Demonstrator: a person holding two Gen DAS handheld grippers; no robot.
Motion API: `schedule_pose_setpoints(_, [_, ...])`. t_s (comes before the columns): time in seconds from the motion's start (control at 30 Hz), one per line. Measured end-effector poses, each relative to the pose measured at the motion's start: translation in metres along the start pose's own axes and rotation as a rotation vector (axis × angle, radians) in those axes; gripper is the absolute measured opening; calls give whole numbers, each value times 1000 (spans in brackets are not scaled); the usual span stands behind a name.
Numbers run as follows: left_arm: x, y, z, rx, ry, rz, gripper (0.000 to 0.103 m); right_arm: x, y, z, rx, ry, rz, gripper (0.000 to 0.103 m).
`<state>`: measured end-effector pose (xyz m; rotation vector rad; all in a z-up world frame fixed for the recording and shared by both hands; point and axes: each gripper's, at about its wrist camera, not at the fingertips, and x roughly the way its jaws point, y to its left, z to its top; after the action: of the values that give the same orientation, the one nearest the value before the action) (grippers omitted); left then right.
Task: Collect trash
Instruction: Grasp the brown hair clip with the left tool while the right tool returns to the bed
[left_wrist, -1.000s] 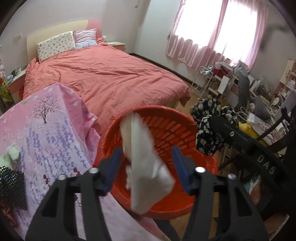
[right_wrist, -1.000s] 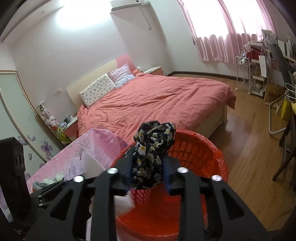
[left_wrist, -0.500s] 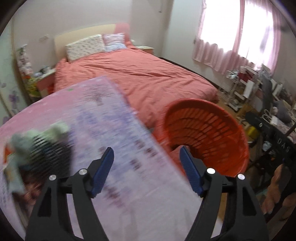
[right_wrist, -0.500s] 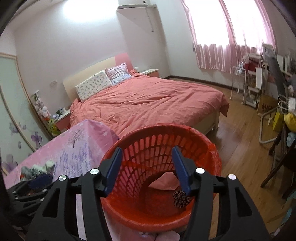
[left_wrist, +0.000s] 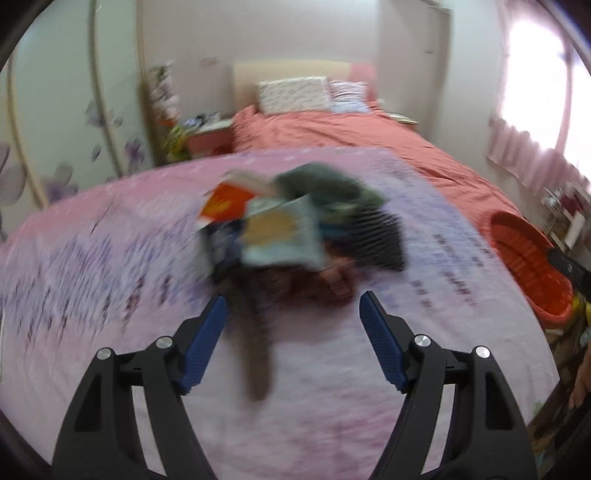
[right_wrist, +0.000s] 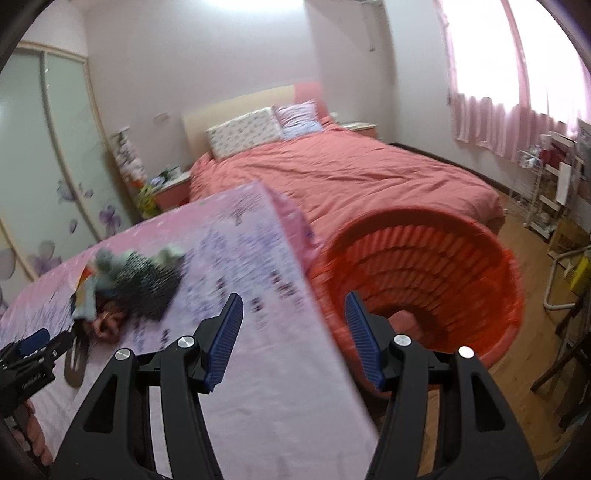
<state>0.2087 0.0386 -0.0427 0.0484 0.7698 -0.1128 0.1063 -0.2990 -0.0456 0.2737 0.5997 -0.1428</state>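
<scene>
The trash pile (left_wrist: 295, 229) (blurred) lies on the counter (left_wrist: 110, 295) ahead of the empty, spread left tool (left_wrist: 293, 314); the right tool (right_wrist: 293, 317), apart, hangs near the basket (right_wrist: 443, 258).

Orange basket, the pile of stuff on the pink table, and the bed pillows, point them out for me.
orange basket (right_wrist: 417, 266), right wrist view, inner slatted wall.
pile (left_wrist: 280, 236), left wrist view, pale packet on top.
pillows (right_wrist: 243, 131), right wrist view, the white floral one.

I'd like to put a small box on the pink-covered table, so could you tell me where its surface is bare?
The near part of the pink tablecloth, between the left gripper and the pile, is mostly bare, apart from a dark strip trailing from the pile. So is the strip bordering the orange basket. The pile of clutter crowds the middle.
</scene>
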Motion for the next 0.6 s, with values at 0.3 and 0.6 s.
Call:
schedule_pose_setpoints(0.3, [40,26,-10,-117,125,-45,35,13,42,-17,-71,54,30,58])
schedule_pose_setpoints(0.6, [56,56,-6,-152,152,38,14,36,69,-25,-106,103,62,58])
